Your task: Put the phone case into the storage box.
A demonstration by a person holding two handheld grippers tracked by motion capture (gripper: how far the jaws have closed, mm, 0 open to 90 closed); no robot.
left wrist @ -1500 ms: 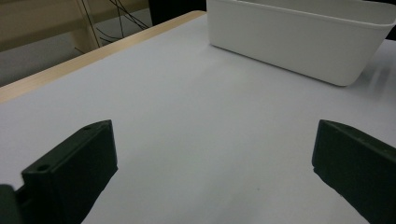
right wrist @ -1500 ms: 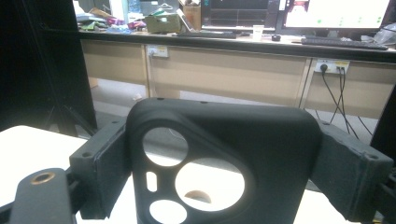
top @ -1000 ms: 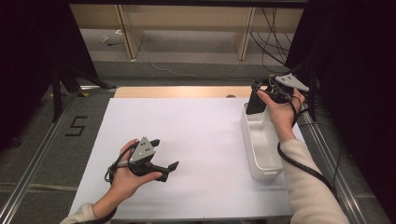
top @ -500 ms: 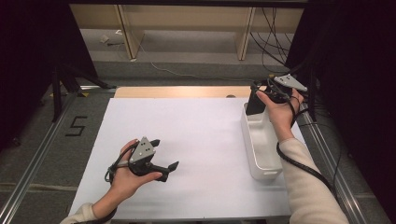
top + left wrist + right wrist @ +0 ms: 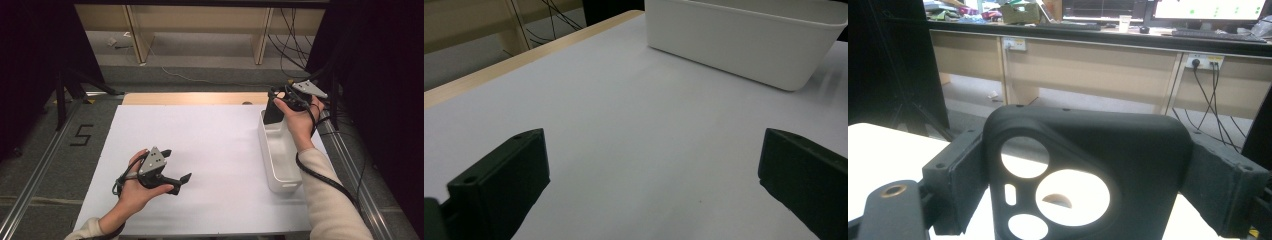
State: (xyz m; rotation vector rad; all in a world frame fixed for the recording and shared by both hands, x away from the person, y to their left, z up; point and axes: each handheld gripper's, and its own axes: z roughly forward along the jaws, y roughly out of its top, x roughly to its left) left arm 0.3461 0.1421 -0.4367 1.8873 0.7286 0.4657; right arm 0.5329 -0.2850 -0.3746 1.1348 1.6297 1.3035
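A wide white surface covers the table, with a strip of bare wood showing along its far edge. On its right side lies a long white bin, narrow end toward the person, its open top up so things can be dropped in from above; in the left gripper view the same bin sits at the far right.

The right tongs hang over the far end of the bin, pinching a black phone case – the jaws stand wide because the case is wide. In the right gripper view the phone case sits upright between the two jaws, pressed at both edges, its camera cut-outs facing the lens. It appears to be poised for lowering into the bin.

The left tongs rest low over the near-left part of the surface, well apart from the bin, jaws spread with nothing between them – in the left gripper view bare white surface lies between the two jaws. This hand seems to be idling out of the way.

Writing: a black "5" is marked on the grey floor left of the surface. No brand can be read on the case or the bin
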